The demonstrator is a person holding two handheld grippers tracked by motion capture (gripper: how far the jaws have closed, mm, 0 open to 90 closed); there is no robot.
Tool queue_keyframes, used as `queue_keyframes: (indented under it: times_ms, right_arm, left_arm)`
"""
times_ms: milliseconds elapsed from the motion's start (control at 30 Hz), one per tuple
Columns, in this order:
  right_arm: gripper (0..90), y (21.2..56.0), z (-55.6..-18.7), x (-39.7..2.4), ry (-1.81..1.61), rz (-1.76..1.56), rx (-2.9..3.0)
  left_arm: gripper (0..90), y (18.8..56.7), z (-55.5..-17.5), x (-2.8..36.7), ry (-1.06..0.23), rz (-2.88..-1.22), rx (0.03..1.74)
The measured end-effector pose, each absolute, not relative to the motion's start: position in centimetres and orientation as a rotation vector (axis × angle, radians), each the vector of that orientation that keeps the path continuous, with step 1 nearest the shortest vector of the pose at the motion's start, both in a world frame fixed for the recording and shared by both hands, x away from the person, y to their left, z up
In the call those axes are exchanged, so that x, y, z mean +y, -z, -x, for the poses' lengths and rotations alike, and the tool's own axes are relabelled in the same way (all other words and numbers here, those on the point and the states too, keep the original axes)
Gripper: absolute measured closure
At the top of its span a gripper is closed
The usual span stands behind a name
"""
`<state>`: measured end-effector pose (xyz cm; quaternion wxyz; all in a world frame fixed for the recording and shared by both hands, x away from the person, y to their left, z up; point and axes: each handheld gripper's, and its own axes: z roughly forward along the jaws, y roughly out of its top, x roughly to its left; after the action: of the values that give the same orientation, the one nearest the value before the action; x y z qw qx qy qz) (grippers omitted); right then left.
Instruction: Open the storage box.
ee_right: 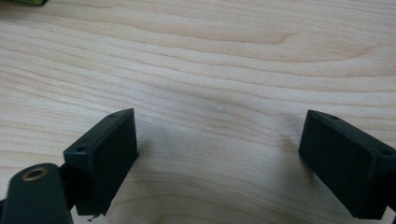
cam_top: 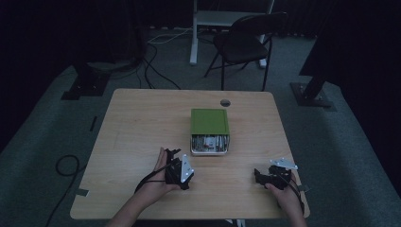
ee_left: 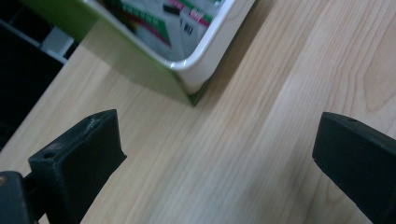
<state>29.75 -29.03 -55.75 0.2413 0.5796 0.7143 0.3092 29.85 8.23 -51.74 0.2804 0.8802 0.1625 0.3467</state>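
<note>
We are at the very start: the green box [cam_top: 210, 131] sits mid-table, untouched, its white drawer slightly out. Our left gripper [cam_top: 176, 169] waits near it, jaws wide; our right gripper [cam_top: 272, 176], also wide, holds nothing.

A light wooden surface [cam_top: 142, 127] fills the middle of the high view. It has rounded corners and a small round hole [cam_top: 225, 102] near its far edge, at the upper middle. One thing lies on it: a box [cam_top: 210, 137] just right of the middle, with a green lid [cam_top: 209, 121] over its far part and a white rim [ee_left: 212, 51] showing in front. The box is open at the near end, with packets [cam_top: 210, 143] inside.
</note>
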Motion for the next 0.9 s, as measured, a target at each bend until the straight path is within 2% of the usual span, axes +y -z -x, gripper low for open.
queue_keyframes:
  times_ms: [600, 900]
  right_arm:
    - [11.0, 55.8, -29.8, -29.0, -0.846, -1.585, 1.954]
    - [11.1, 55.8, -29.8, -29.0, -0.846, -1.585, 1.954]
  left_arm:
    - [4.5, 51.7, -29.6, 5.1, -1.06, -2.333, 0.264]
    - [6.7, 51.9, -29.8, 3.0, -1.121, -2.37, 0.131]
